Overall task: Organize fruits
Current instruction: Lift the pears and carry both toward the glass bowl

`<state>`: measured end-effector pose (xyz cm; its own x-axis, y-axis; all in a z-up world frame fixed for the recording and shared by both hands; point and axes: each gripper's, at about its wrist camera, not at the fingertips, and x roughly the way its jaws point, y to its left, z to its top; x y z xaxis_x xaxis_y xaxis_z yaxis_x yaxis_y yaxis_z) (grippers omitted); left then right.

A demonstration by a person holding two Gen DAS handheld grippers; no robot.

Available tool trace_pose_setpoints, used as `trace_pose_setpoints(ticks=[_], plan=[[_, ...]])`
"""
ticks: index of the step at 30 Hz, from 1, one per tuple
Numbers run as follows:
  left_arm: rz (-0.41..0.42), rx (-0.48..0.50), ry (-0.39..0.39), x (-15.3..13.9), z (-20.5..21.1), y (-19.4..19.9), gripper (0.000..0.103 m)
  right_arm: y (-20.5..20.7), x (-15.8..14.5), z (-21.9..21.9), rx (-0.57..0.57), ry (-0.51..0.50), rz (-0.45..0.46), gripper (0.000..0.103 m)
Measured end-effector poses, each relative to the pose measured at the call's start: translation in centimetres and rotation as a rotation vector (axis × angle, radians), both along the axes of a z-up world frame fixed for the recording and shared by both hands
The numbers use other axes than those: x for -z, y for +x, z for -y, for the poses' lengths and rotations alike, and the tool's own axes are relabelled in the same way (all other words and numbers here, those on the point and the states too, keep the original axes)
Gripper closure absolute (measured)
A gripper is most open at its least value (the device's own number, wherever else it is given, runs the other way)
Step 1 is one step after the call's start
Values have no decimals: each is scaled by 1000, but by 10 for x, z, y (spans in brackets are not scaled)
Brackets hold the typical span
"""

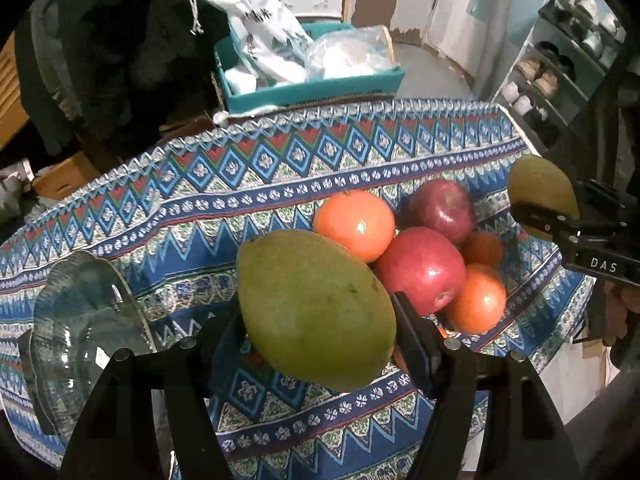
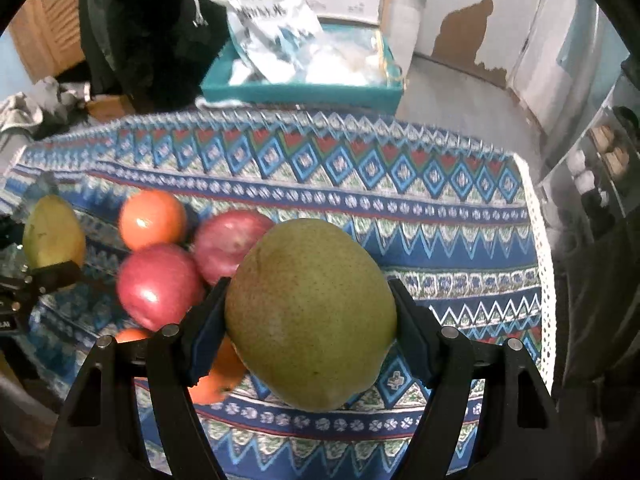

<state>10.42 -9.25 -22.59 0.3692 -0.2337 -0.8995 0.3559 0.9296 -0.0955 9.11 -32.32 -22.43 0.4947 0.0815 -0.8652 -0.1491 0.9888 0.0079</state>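
Observation:
My left gripper (image 1: 318, 320) is shut on a green mango (image 1: 316, 308), held above the patterned tablecloth (image 1: 240, 184). My right gripper (image 2: 310, 316) is shut on a second green mango (image 2: 310, 312), also lifted; it shows at the right of the left wrist view (image 1: 540, 196). The left mango shows at the left of the right wrist view (image 2: 54, 232). Between them lie two red apples (image 1: 420, 268) (image 1: 442, 208) and several oranges (image 1: 354, 224) in a loose pile. A clear glass bowl (image 1: 80, 320) sits at the left, beside my left gripper.
A teal box (image 1: 312, 88) with plastic bags stands on the floor beyond the table's far edge. A shoe rack (image 1: 560, 68) is at the back right. Dark clothing (image 1: 120, 40) hangs at the back left. The tablecloth's right side (image 2: 460, 240) carries no fruit.

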Motion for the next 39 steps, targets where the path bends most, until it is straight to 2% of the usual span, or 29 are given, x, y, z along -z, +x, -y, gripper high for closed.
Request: trace_pose_setpoints(ticks=[7, 20, 39], plan=[[55, -21, -38, -29, -12, -11, 31, -9, -35, -21, -40, 29, 91, 27], [162, -47, -81, -81, -38, -32, 31, -20, -90, -60, -126, 102, 196, 27], [245, -109, -126, -122, -93, -56, 31, -21, -123, -146, -274, 160, 237, 27]])
